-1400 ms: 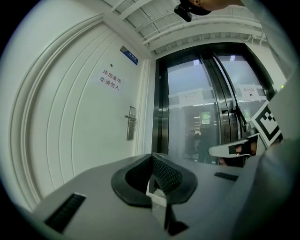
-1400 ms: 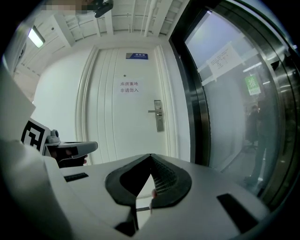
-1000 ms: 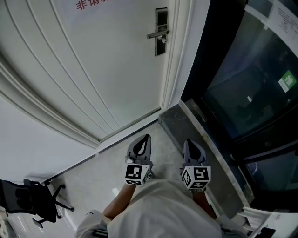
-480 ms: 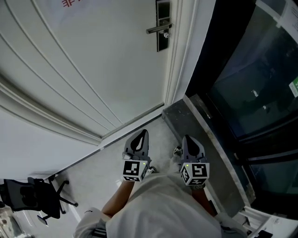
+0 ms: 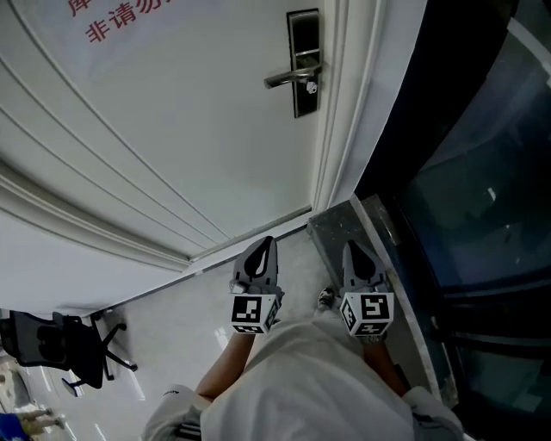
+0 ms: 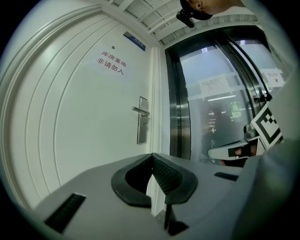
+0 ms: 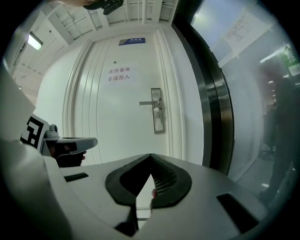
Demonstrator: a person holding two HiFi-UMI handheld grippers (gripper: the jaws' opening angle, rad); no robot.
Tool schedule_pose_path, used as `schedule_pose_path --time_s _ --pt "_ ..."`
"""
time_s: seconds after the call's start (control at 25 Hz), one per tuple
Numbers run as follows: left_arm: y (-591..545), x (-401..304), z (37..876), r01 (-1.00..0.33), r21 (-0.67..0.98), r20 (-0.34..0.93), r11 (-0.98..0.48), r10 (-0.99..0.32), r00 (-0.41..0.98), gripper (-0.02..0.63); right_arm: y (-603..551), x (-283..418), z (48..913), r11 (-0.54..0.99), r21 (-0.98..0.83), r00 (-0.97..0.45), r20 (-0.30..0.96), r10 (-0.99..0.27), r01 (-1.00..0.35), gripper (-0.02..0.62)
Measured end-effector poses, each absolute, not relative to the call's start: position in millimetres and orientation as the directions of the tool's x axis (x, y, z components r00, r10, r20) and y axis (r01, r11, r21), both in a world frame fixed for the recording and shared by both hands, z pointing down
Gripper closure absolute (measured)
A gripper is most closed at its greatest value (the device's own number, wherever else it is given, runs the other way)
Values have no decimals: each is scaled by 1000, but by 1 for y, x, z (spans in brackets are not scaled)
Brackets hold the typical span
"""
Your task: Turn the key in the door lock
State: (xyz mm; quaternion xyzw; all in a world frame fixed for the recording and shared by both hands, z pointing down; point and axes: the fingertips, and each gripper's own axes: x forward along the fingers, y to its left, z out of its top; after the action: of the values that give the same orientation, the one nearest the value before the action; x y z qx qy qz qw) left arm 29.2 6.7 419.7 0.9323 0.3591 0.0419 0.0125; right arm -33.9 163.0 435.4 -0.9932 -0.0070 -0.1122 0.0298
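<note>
A white door (image 5: 172,129) carries a dark lock plate (image 5: 303,60) with a silver lever handle (image 5: 291,77) and a small key (image 5: 312,86) just below the lever. The lock plate also shows in the left gripper view (image 6: 142,126) and the right gripper view (image 7: 158,117), well ahead of both grippers. My left gripper (image 5: 267,245) and right gripper (image 5: 351,248) are held side by side low in front of the person, pointing at the door. Both are shut, with nothing between the pads (image 6: 164,173). The left gripper (image 7: 70,145) shows in the right gripper view.
A dark glass wall (image 5: 482,198) in a black frame runs along the right of the door. A grey stone ledge (image 5: 340,226) lies at its foot, beside my right gripper. A black office chair (image 5: 60,357) stands at the lower left. Red lettering (image 5: 120,19) marks the door.
Both grippers and the person have moved toward the door. The lock plate and handle now look larger and closer in the head view. The jaws stay shut.
</note>
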Motion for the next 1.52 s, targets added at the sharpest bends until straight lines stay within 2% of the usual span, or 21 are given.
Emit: schedule_pose_path --time_s 0.56,0.84,1.16,1.4,1.52 --pt "80 80 410 518 26 59 -855 519 853 597 248 39 444 -984 -75 955 238 -175 -162 594" --pt "80 106 400 458 18 48 -889 459 887 597 247 75 444 -973 -45 939 255 -230 -226 594" --pt "81 161 391 486 20 28 -874 486 873 597 229 138 408 -939 235 948 257 -190 -252 594" --pt "90 208 373 538 20 -14 -843 538 843 597 221 194 378 -846 463 954 253 -161 -266 594" --pt "97 222 367 575 8 -26 -818 574 818 597 218 216 364 -743 621 961 251 -114 -250 594"
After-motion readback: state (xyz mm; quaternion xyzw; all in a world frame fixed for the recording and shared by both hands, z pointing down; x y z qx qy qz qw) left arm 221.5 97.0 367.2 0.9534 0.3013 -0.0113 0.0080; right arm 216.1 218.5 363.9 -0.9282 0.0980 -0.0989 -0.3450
